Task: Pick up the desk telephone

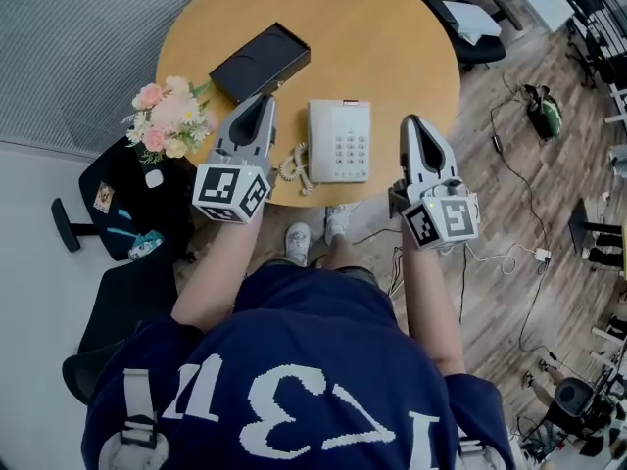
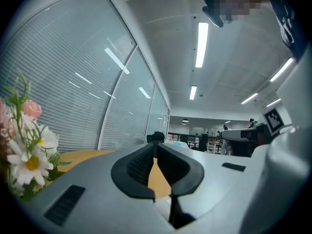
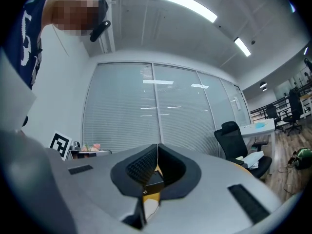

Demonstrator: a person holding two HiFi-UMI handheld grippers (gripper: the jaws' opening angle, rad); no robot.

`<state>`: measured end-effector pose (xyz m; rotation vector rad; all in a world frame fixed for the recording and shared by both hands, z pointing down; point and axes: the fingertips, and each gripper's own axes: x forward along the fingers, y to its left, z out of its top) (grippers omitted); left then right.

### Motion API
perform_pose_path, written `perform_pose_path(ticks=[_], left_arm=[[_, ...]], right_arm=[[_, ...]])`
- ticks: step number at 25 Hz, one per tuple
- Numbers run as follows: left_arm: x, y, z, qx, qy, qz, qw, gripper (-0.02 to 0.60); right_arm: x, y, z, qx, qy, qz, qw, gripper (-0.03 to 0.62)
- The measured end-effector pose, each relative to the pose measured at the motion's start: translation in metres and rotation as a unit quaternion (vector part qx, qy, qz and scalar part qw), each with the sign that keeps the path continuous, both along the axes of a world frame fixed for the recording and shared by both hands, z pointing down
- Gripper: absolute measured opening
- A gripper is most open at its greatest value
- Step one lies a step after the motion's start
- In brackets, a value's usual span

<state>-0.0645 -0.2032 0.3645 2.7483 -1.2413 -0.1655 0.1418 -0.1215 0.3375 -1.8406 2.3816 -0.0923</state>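
A white desk telephone (image 1: 338, 141) with a coiled cord (image 1: 293, 167) lies near the front edge of the round wooden table (image 1: 392, 47). My left gripper (image 1: 266, 102) hovers just left of the phone, shut, with nothing between its jaws. My right gripper (image 1: 409, 122) hovers to the right of the phone, over the table's rim, shut and empty too. Both point level, away from me. In the left gripper view the jaw tips (image 2: 155, 153) meet, and the right gripper's jaws (image 3: 157, 152) meet in its own view as well.
A black flat box (image 1: 260, 61) lies behind the left gripper. A bunch of pink and white flowers (image 1: 167, 116) stands at the table's left edge. Black office chairs (image 1: 127, 204) stand left of me, and cables (image 1: 509, 164) run over the wood floor at right.
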Motion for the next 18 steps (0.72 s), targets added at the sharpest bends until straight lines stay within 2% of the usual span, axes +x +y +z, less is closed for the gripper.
perform_pose_path(ticks=[12, 18], left_arm=[[0.038, -0.045, -0.015, 0.023, -0.023, -0.080, 0.9963, 0.021], [0.047, -0.050, -0.009, 0.024, -0.022, -0.095, 0.9950, 0.021]], right_arm=[[0.026, -0.089, -0.012, 0.018, -0.007, -0.110, 0.994, 0.028], [0.036, -0.110, -0.002, 0.013, -0.014, -0.128, 0.992, 0.028]])
